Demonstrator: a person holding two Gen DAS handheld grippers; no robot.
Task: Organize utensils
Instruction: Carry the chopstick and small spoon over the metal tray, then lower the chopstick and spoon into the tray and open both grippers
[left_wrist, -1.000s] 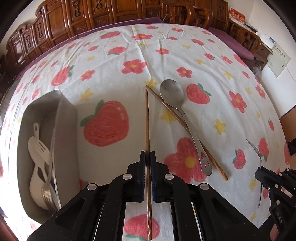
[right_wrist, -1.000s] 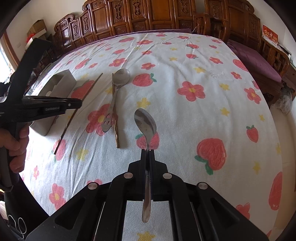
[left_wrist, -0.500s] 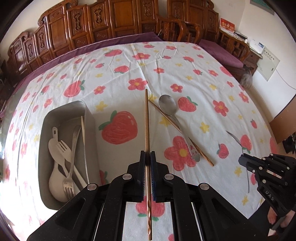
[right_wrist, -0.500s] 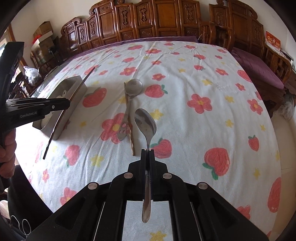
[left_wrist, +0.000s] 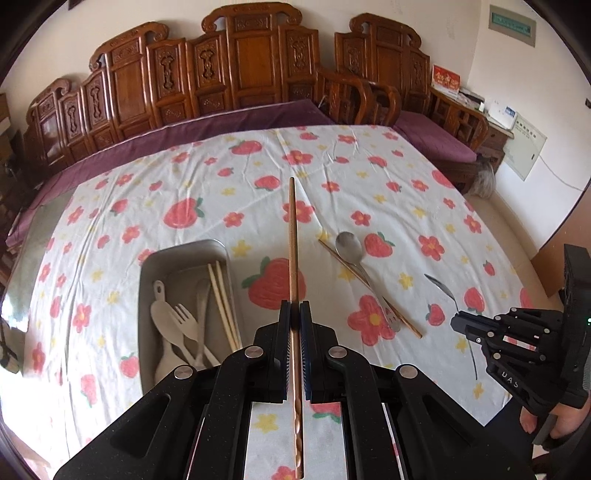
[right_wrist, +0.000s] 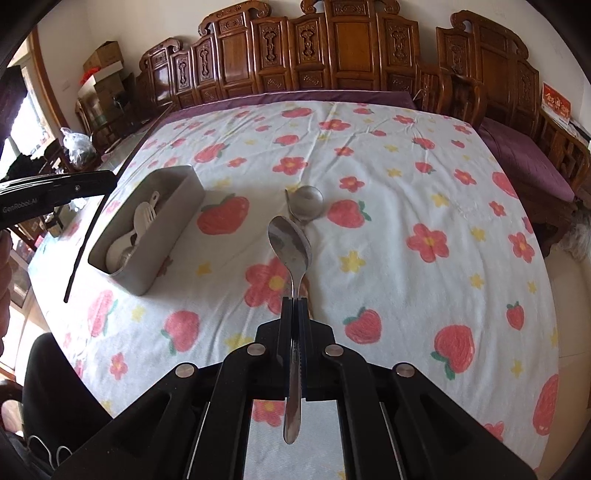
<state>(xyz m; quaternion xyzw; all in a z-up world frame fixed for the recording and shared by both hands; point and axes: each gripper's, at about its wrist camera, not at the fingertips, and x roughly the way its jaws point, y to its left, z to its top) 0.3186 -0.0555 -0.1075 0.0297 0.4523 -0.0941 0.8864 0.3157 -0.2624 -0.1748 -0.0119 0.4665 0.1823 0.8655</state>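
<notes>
My left gripper (left_wrist: 294, 308) is shut on a brown wooden chopstick (left_wrist: 293, 240) that points forward above the table, to the right of the grey utensil box (left_wrist: 146, 280). The box holds pale forks, spoons and chopsticks (left_wrist: 221, 299). My right gripper (right_wrist: 294, 304) is shut on the handle of a steel spoon (right_wrist: 290, 243), raised over the cloth; in the left wrist view it appears at the right (left_wrist: 456, 321). On the cloth lie a second steel spoon (left_wrist: 349, 247) and a second brown chopstick (left_wrist: 402, 321) crossing under it.
A white cloth with strawberries and flowers (left_wrist: 369, 184) covers the table. Carved wooden chairs (left_wrist: 240, 74) stand along its far edge and at the right. A person's hand (left_wrist: 561, 424) holds the right gripper. Boxes and a plastic bag (right_wrist: 77, 144) sit at the far left.
Both grippers have risen with their loads; the table looks smaller and farther. The left gripper's chopstick has lifted clear of the cloth, and the grey box has come fully into both views.
</notes>
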